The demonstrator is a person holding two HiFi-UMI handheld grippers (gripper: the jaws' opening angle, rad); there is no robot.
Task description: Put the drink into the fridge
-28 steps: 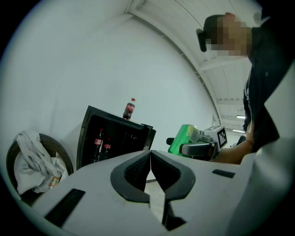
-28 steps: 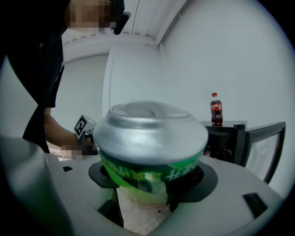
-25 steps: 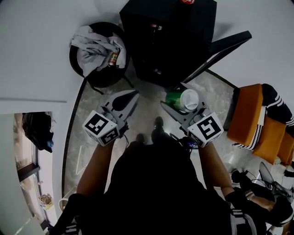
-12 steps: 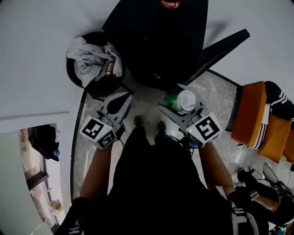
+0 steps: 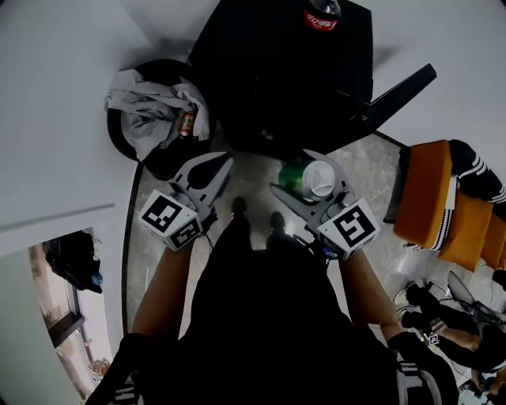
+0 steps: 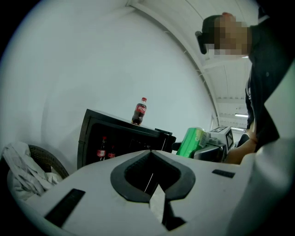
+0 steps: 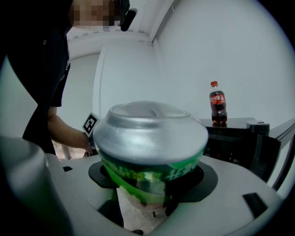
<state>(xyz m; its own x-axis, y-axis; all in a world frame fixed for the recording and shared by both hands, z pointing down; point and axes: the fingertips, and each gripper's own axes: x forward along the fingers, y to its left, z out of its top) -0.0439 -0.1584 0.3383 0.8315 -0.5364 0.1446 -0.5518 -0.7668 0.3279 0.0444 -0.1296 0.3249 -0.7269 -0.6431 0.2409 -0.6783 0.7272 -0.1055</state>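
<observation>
A green drink can (image 5: 307, 177) with a silver top sits in my right gripper (image 5: 304, 176), which is shut on it; the right gripper view shows the can (image 7: 152, 147) filling the space between the jaws. My left gripper (image 5: 224, 162) is held beside it, shut and empty, its tips meeting (image 6: 150, 155). Just ahead stands the black mini fridge (image 5: 285, 79), its door (image 5: 395, 88) swung open to the right. Cola bottles (image 6: 101, 152) stand inside. Another cola bottle (image 5: 322, 14) stands on the fridge's top, also seen from the left gripper (image 6: 139, 111) and the right gripper (image 7: 217, 103).
A round black bin (image 5: 158, 154) holding grey cloth (image 5: 146, 107) and a small can stands left of the fridge, against the white wall. An orange chair (image 5: 435, 198) with striped clothing is at the right. The person's shoes (image 5: 237, 210) rest on the grey marbled floor.
The view has shifted slightly, so more of the fridge top and its bottle shows. Both grippers stay level before the fridge, the can still held.
</observation>
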